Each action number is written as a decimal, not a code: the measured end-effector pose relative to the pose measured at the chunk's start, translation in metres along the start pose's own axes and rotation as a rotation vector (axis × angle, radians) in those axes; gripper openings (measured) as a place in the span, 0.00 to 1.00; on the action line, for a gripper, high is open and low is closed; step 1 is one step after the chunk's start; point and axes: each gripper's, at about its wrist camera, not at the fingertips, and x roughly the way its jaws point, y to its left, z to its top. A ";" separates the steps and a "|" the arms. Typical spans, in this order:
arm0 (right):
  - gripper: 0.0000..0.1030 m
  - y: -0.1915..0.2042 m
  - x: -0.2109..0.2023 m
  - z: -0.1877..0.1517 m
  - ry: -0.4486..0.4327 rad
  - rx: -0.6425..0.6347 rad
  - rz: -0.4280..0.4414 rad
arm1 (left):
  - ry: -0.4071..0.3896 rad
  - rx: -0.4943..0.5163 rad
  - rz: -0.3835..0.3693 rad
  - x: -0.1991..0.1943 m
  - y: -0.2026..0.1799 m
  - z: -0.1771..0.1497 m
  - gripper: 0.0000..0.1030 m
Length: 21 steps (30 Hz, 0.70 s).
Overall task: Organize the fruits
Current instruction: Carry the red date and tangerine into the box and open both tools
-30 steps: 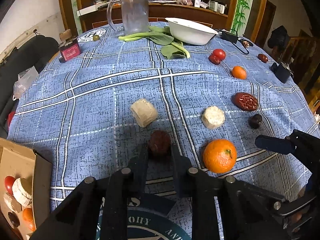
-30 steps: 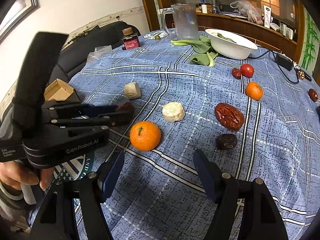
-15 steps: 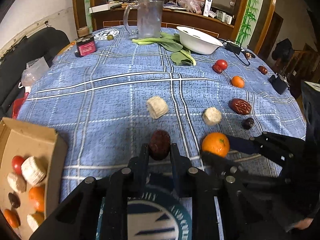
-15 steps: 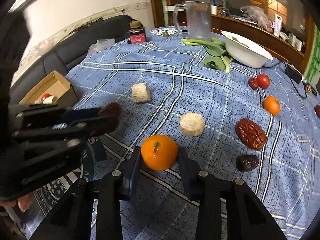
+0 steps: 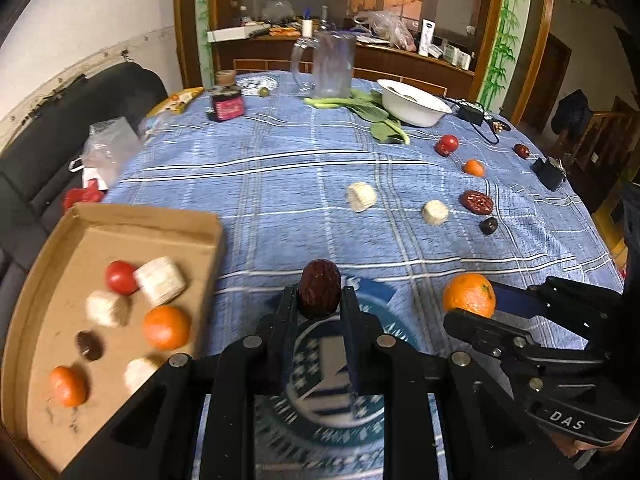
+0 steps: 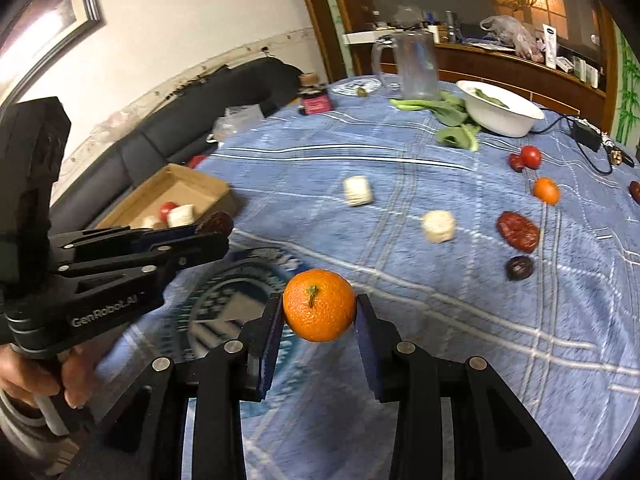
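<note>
We have a dark red jujube (image 5: 319, 294) clamped in the left tongs (image 5: 319, 308) and a mandarin (image 6: 319, 305) clamped in the right tongs (image 6: 319, 320), both lifted clear of the table (image 5: 280, 184). The right tongs have just been closing, with the mandarin between them.

The cardboard box (image 5: 52, 360) at the table's left edge already holds seven pieces: a tomato, two small oranges, a dark fruit and three pale chunks. We judge the sorting about half done, with our two fruits likely bound for the box.

Left on the blue plaid cloth are two pale chunks (image 5: 435, 212), a second jujube (image 5: 477, 201), a dark fruit, a small orange, tomatoes and one far jujube.

Beyond these stand a white bowl (image 5: 414, 102), greens, a clear jug (image 5: 332, 65) and a jar, with a dark sofa on the left and a wooden cabinet behind.
</note>
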 end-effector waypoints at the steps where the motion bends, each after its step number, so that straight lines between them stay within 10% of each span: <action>1: 0.38 0.007 -0.001 -0.001 -0.004 -0.001 0.012 | -0.007 -0.003 0.012 -0.006 0.005 -0.003 0.20; 21: 0.38 0.116 0.002 -0.012 0.008 -0.144 0.128 | -0.047 -0.076 0.116 -0.065 0.089 -0.055 0.20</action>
